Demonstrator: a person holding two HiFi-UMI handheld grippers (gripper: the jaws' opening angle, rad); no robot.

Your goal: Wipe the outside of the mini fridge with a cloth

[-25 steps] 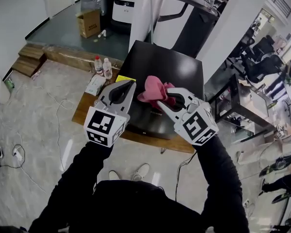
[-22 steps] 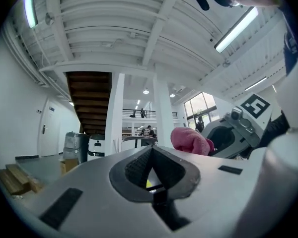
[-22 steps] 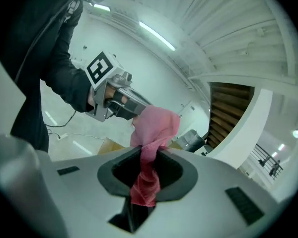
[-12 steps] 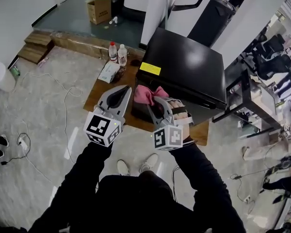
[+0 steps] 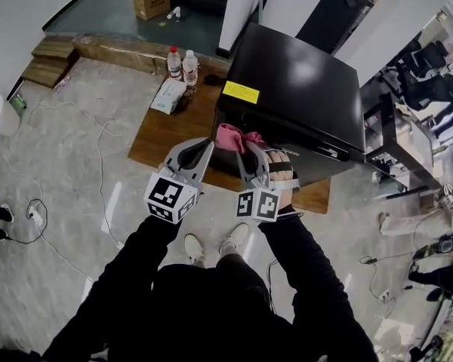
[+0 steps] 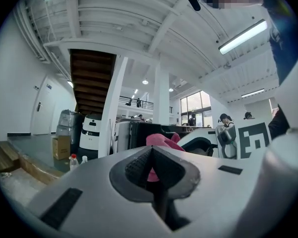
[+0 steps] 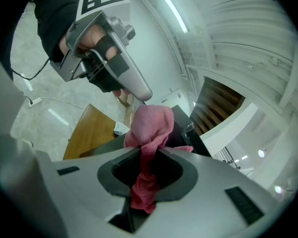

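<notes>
Bright, even light fell from ceiling strips (image 6: pixel 243 36); glare spotted the mini fridge (image 5: pixel 302 74) top; both gripper views bowed, dark-cornered.

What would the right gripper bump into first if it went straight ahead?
Probably the mini fridge: the pink cloth held by the right gripper looks right against it, though depth is unclear.

The cloth (image 5: pixel 232 137) is pink. The mini fridge (image 5: pixel 302 89) is glossy black, with a yellow sticker (image 5: pixel 241 92) on top.
</notes>
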